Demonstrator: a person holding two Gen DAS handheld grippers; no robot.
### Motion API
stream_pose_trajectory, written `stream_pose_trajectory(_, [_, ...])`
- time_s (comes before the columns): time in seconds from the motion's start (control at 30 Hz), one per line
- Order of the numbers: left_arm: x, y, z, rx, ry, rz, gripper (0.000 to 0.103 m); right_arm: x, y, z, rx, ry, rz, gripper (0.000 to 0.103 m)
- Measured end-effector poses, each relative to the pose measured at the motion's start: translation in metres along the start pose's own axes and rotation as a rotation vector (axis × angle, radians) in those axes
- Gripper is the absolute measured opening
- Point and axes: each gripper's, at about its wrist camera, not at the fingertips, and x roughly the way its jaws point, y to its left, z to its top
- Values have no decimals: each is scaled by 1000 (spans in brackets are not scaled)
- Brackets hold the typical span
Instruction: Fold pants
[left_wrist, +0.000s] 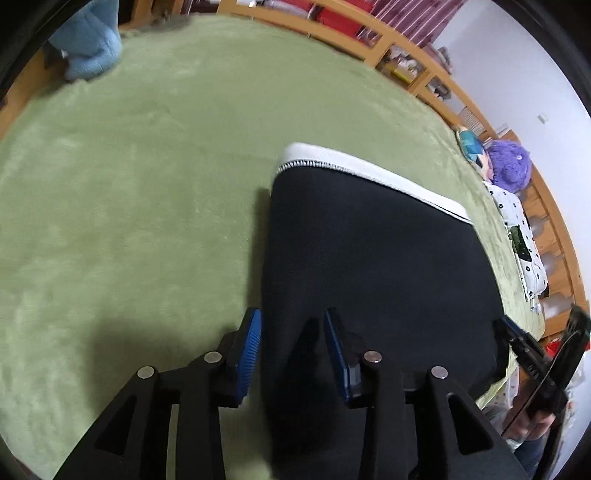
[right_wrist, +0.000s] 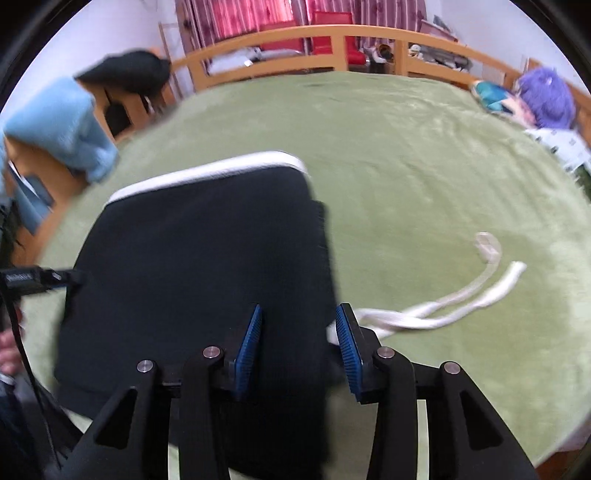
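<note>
Broadly, the pants (left_wrist: 376, 273) lie as a flat black slab on a green, plush blanket (left_wrist: 129, 206), with a white ribbed band (left_wrist: 369, 173) running along their far edge. Their cloth looks matte and smooth, its corners rounded by the lens. In the left wrist view the slab fills the frame from 1 to 6 o'clock; in the right wrist view it fills 8 to 12 o'clock of centre.

The left gripper (left_wrist: 293, 354) stands wide, its blue ribbed pads (left_wrist: 251, 350) straddling the near left edge of the pants, one pad over the blanket and one over the cloth; whether they touch is unclear. The right gripper (right_wrist: 299, 350) is likewise spread wide at the near right edge, gripping nothing.

Two white cords (right_wrist: 461, 291), flat and soft, trail from beside the right pad toward 3 o'clock across the blanket.

A wooden rail (right_wrist: 332, 35) rings the far side. Pale blue fleece (right_wrist: 62, 125) drapes at 10 o'clock in the right view, and a purple plush toy (right_wrist: 546, 99) sits at 2 o'clock. Red-striped curtains (right_wrist: 229, 18) hang behind.
</note>
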Motion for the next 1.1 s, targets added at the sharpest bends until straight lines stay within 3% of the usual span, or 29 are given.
stream_pose_trajectory(0.13, [-31, -22, -13, 76, -98, -20, 51, -35, -2, -5, 21, -111, 31, 40])
stream_pose_trajectory(0.23, [-35, -44, -28, 124, -128, -56, 51, -38, 13, -12, -13, -151, 92, 37])
stream_pose_trajectory(0.3, [-26, -47, -47, 147, -115, -51, 51, -24, 25, -19, -41, -132, 108, 27])
stream_pose_trajectory(0.37, [-14, -46, -70, 167, -80, -31, 51, -6, 29, -40, -49, -62, 105, 24])
stream_pose_trajectory(0.53, [-5, -40, -106, 189, -84, 6, 53, 10, 24, -68, -61, -47, 62, 23])
stream_pose_trajectory(0.63, [-13, -41, -96, 172, -37, -11, 54, 6, 23, -67, -68, -7, 72, 23])
stream_pose_trajectory(0.73, [-31, -36, -87, 146, -33, -90, 54, -6, 13, -53, -31, 15, 125, 22])
stream_pose_trajectory(0.83, [-44, -37, -64, 150, -86, -98, 59, -23, 7, -29, -14, -54, 149, 27])
stream_pose_trajectory(0.9, [-42, -42, -41, 172, -127, -51, 60, -28, 9, -10, -37, -105, 152, 40])
stream_pose_trajectory(1.0, [-30, -42, -1, 130, -152, -28, 60, -17, 14, 30, -73, -189, 148, 43])
stream_pose_trajectory(1.1, [-18, -46, 30, 96, -173, -48, 60, 11, 15, 66, -61, -201, 178, 42])
